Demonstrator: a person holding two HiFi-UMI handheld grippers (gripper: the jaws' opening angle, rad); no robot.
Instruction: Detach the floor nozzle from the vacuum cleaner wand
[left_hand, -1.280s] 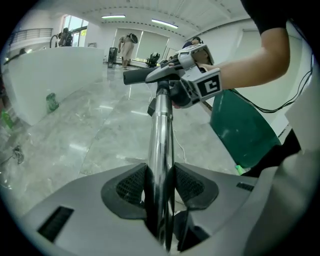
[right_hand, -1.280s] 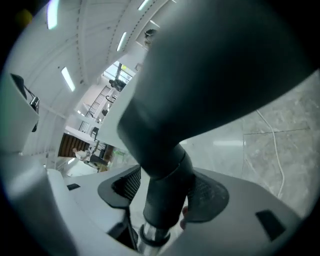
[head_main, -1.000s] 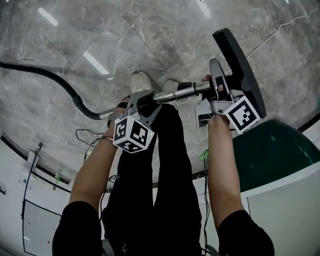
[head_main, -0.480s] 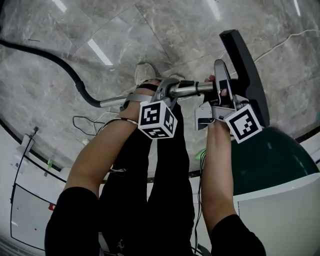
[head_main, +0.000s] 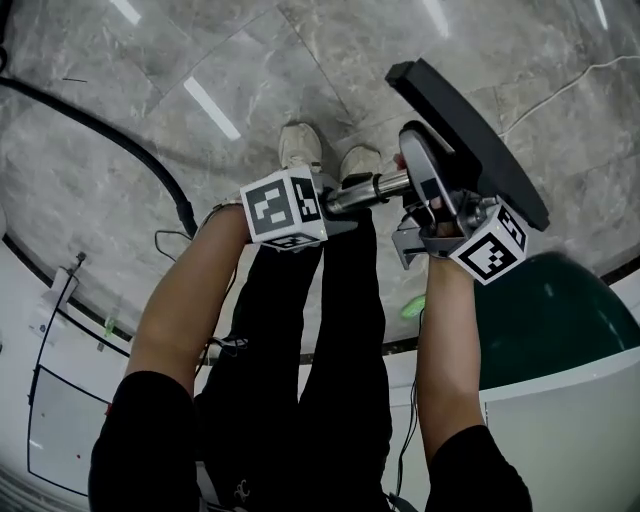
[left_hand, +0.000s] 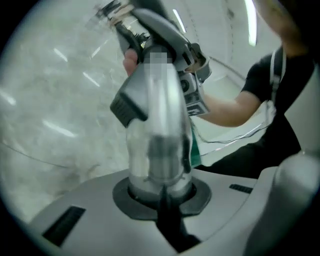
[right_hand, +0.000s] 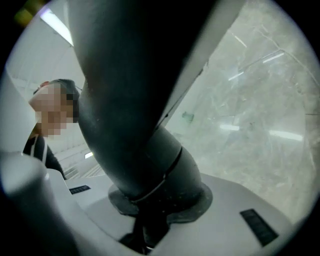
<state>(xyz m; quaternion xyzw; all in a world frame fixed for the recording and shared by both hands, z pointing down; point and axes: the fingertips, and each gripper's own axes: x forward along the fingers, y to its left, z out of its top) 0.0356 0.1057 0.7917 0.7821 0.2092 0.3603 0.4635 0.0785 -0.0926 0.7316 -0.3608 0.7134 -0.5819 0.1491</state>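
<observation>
In the head view the black floor nozzle (head_main: 470, 140) is held up off the floor, tilted, on the end of the silver wand (head_main: 375, 187). My left gripper (head_main: 335, 200) is around the wand just left of the joint. Its jaws are closing, with the silver tube (left_hand: 157, 125) between the pads. My right gripper (head_main: 432, 200) is shut on the nozzle's dark neck (right_hand: 145, 125), which fills the right gripper view. The black hose (head_main: 150, 160) trails off to the upper left over the floor.
The person's shoes (head_main: 300, 145) and black trousers are directly below the wand. A dark green round object (head_main: 550, 310) and a white counter (head_main: 560, 420) lie at the right. A thin cable (head_main: 560, 85) runs over the grey marble floor at the upper right.
My left gripper has slid right along the wand toward the nozzle, rolled over and closed in on the tube. The nozzle has swung left and tilted while the right gripper kept its hold.
</observation>
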